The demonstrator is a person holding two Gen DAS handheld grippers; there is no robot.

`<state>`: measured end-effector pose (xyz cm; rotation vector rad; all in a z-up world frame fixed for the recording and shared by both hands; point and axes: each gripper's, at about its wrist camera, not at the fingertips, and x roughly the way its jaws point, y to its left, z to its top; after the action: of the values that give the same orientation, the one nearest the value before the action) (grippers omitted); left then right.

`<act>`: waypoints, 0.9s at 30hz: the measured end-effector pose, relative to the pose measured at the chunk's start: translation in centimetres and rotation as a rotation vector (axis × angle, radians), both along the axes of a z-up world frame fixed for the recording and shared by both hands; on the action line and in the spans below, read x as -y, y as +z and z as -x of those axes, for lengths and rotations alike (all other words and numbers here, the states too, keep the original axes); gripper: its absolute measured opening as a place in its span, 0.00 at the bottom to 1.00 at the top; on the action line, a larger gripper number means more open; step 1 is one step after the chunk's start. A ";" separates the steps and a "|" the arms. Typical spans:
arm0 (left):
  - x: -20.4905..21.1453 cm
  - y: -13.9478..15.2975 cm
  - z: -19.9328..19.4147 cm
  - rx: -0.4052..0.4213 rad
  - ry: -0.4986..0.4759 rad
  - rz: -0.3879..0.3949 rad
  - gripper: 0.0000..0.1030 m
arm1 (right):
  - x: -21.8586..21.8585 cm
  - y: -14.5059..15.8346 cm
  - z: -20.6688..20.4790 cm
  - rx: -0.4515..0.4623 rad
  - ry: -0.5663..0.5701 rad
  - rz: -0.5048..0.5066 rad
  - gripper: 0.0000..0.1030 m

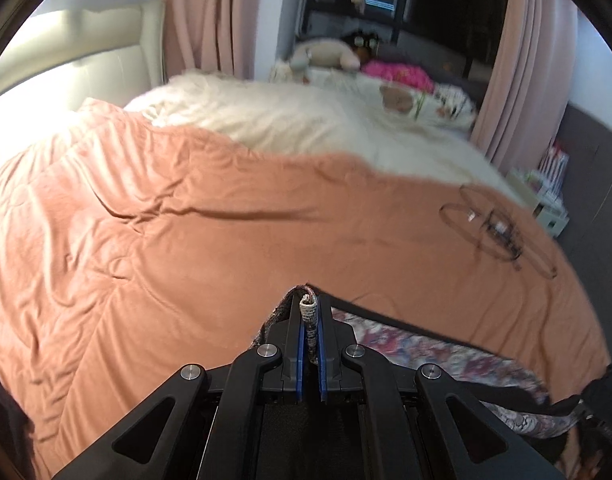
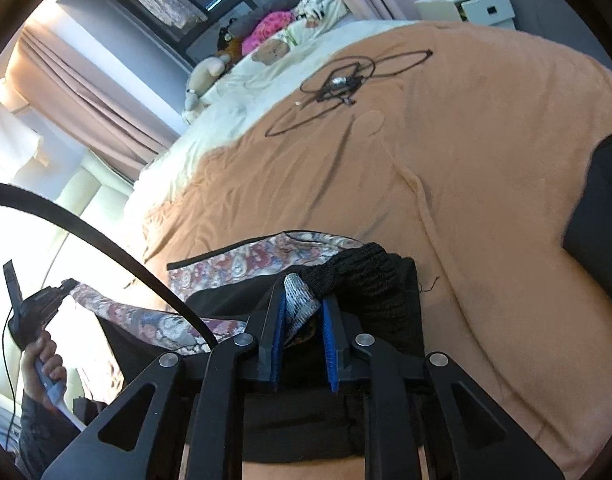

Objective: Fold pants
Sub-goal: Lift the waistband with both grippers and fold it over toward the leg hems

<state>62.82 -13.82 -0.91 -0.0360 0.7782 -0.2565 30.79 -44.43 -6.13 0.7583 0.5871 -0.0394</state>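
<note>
The pants (image 2: 241, 268), patterned cloth with black trim, lay on the near part of the orange blanket (image 2: 486, 200), one end lifted off it. The left tongs (image 1: 309, 312) were closed on a folded edge of the pants. The right tongs (image 2: 301, 300) stood slightly apart with a fold of the pants between the blue pads; whether the pads pressed on it could not be told. A coiled black cable (image 2: 338, 80) lay on the blanket, well beyond the pants. In the right wrist view, a hand (image 2: 45, 364) held the left tongs' handle beside the blanket.
</note>
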 end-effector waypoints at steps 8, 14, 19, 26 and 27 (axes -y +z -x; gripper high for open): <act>0.7 -5.0 -5.2 -0.094 0.019 -0.011 0.05 | 1.7 1.3 0.5 0.071 -0.029 0.160 0.76; 1.7 -6.5 -6.8 -0.114 0.015 -0.037 0.05 | 0.3 0.6 -2.2 -0.065 0.085 0.287 0.76; 2.1 -7.5 -7.9 -0.138 0.011 -0.058 0.05 | -1.3 1.3 -4.5 -0.093 0.159 0.381 0.76; 3.0 -8.6 -9.7 -0.183 0.018 -0.078 0.05 | -2.1 0.7 -6.1 -0.102 0.148 0.481 0.22; 3.2 -8.8 -10.0 -0.186 0.017 -0.083 0.05 | -1.9 0.9 -5.9 -0.090 0.131 0.479 0.22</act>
<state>72.79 -17.03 -9.66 0.0124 0.9727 -0.2065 36.70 -42.48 -5.27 0.2536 0.6791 -0.0901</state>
